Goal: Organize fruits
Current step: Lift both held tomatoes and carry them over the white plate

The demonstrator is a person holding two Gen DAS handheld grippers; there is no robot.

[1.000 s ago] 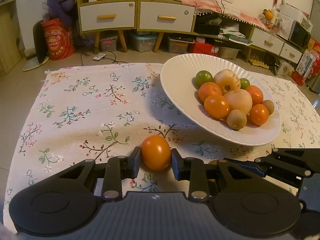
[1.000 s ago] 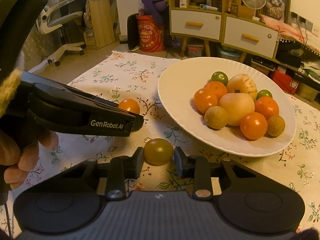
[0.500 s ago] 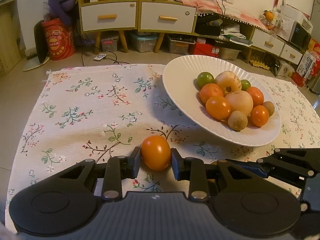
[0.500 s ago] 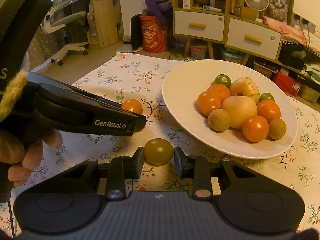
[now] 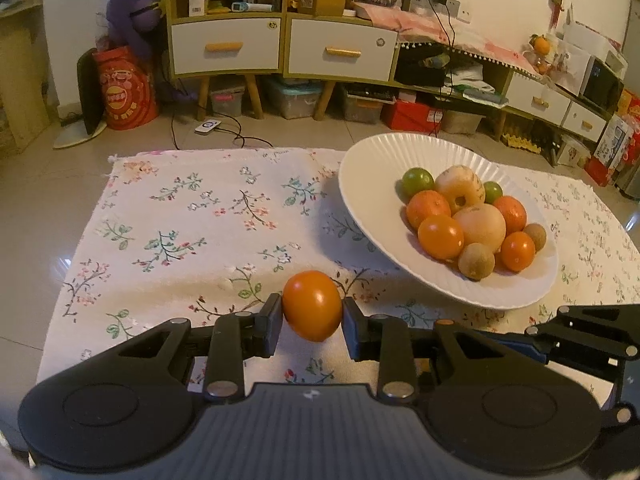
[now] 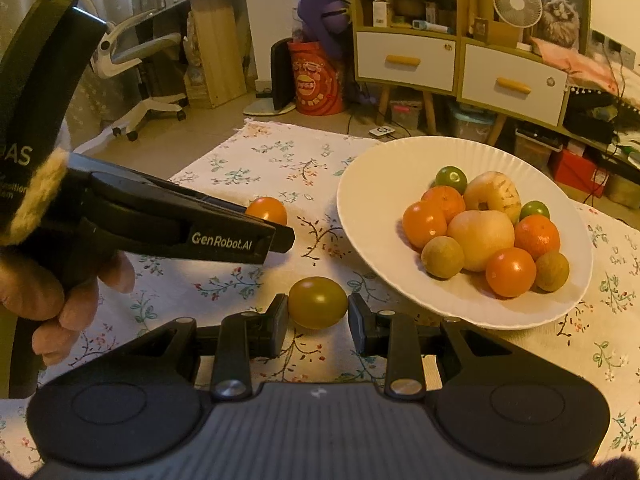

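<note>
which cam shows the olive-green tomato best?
Right wrist: the olive-green tomato sits centred and unobstructed between the right gripper fingers, over the floral cloth. The left wrist view does not show it; there only the right gripper's linkage enters at the lower right.

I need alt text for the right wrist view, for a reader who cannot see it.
The right gripper is shut on an olive-yellow tomato above a floral tablecloth. To its right, a white plate holds fruits; the left gripper holds an orange tomato.
</note>
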